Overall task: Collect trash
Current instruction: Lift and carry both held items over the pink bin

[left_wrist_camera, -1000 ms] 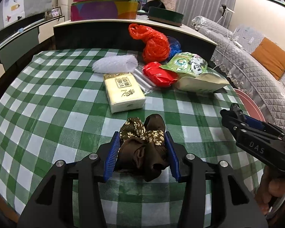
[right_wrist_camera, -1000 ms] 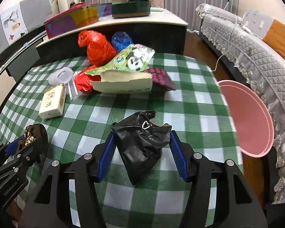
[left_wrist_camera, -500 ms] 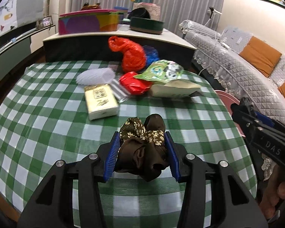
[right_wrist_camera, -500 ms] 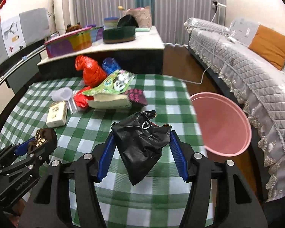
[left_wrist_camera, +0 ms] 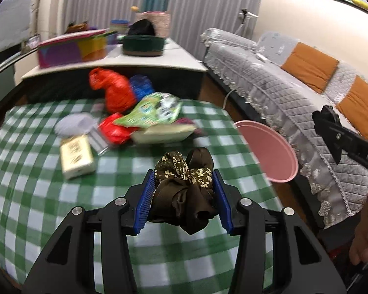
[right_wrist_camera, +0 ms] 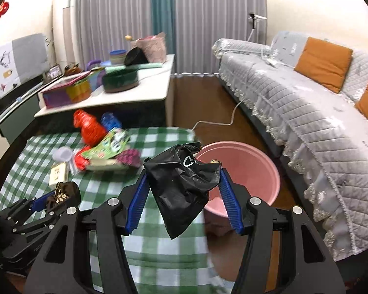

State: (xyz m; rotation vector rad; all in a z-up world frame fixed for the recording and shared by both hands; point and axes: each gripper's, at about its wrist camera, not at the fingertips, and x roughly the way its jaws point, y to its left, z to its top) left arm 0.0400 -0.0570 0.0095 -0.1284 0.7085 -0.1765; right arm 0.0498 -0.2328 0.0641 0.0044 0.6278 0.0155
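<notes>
A crumpled brown fabric scrunchie [left_wrist_camera: 184, 191], part plain satin and part printed with little cream flowers, is clamped between the blue ribbed pads of the left gripper [left_wrist_camera: 183, 201] and held up over the green-and-white checked tablecloth [left_wrist_camera: 32, 191]. A wrinkled black plastic bag [right_wrist_camera: 182, 185] with a white logo is pinched in the right gripper [right_wrist_camera: 182, 201], its pointed tail dangling below the pads, right at the table edge with the round pink plastic bin [right_wrist_camera: 252, 169] seen just behind it on the floor. More trash is left piled at the far side of the table: a red plastic bag [left_wrist_camera: 115, 93], a green panda snack packet [left_wrist_camera: 154, 110] and a cream tissue pack [left_wrist_camera: 77, 155].
</notes>
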